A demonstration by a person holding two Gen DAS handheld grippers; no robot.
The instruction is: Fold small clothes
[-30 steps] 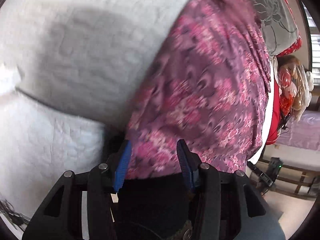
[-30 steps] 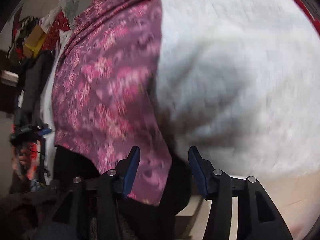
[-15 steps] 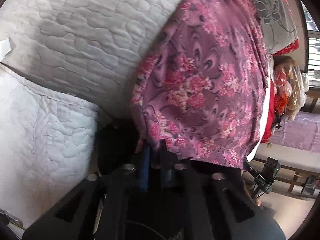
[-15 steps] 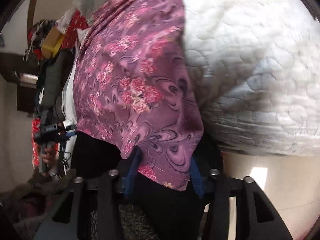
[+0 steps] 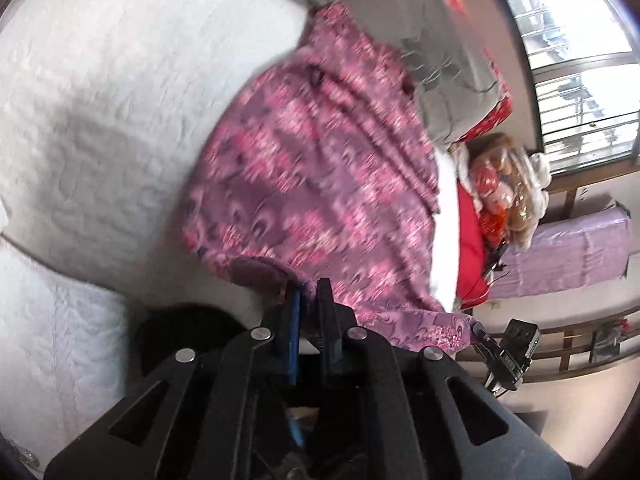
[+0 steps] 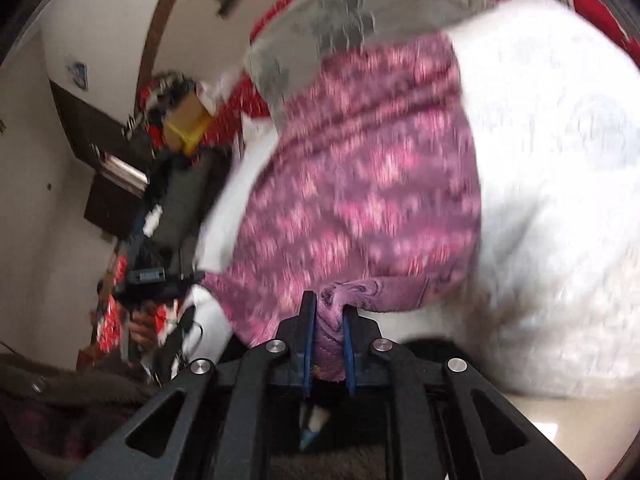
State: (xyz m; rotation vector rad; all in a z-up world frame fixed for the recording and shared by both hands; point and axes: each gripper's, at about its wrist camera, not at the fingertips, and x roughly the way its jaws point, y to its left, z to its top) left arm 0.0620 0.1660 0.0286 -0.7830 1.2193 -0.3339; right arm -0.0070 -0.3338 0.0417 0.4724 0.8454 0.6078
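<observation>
A purple garment with pink flowers (image 5: 320, 184) lies on a white quilted bed (image 5: 120, 100), blurred by motion. My left gripper (image 5: 307, 292) is shut on the garment's near hem, which bunches at the fingertips. In the right wrist view the same garment (image 6: 360, 184) spreads ahead, and my right gripper (image 6: 329, 312) is shut on a bunched fold of its near edge. The other gripper (image 6: 152, 280) shows at the left of that view, and likewise at the lower right of the left wrist view (image 5: 504, 348).
A grey flowered pillow (image 5: 420, 52) and red bedding (image 5: 468, 240) lie beyond the garment. A doll in plastic wrap (image 5: 504, 196) and a purple-covered bench (image 5: 572, 252) stand by the window at right. The bed edge drops to a pale floor (image 6: 560, 420).
Both grippers went from open around the hem to shut on it. They have since lifted and pulled the near edge, so the garment now lies further out over the bed.
</observation>
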